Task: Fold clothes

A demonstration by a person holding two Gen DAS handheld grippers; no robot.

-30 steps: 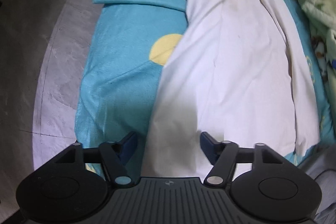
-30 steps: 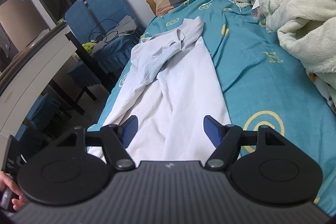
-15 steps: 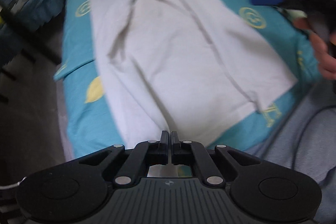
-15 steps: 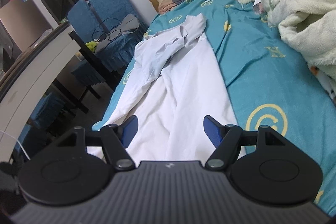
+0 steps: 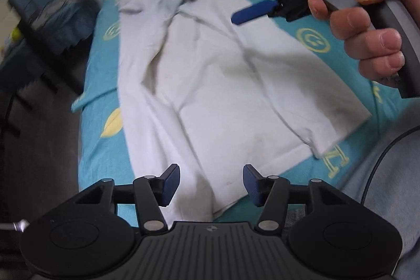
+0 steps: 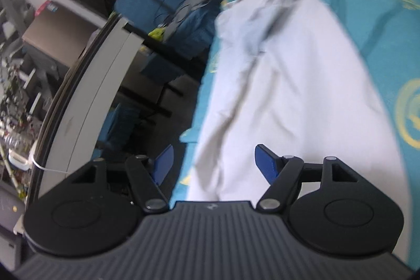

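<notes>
1. The shirt (image 5: 223,96) lies spread lengthwise on the bed (image 5: 99,49), its near hem at the bed's edge and its collar end bunched at the far end.
2. The sides look turned in along long creases; no crosswise fold shows, so most folding seems left.
3. Left gripper (image 5: 211,184): jaws opening above the hem, nothing gripped.
4. Right gripper (image 6: 212,162): jaws wide and empty, over the shirt's edge.

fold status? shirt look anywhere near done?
Early. Done: the white cotton shirt lies spread lengthwise on the teal patterned bedsheet, one long side lapped inward. In hand: nothing; left gripper is opening above the hem, right gripper open. Left: crumpled collar end, crosswise folds.
</notes>
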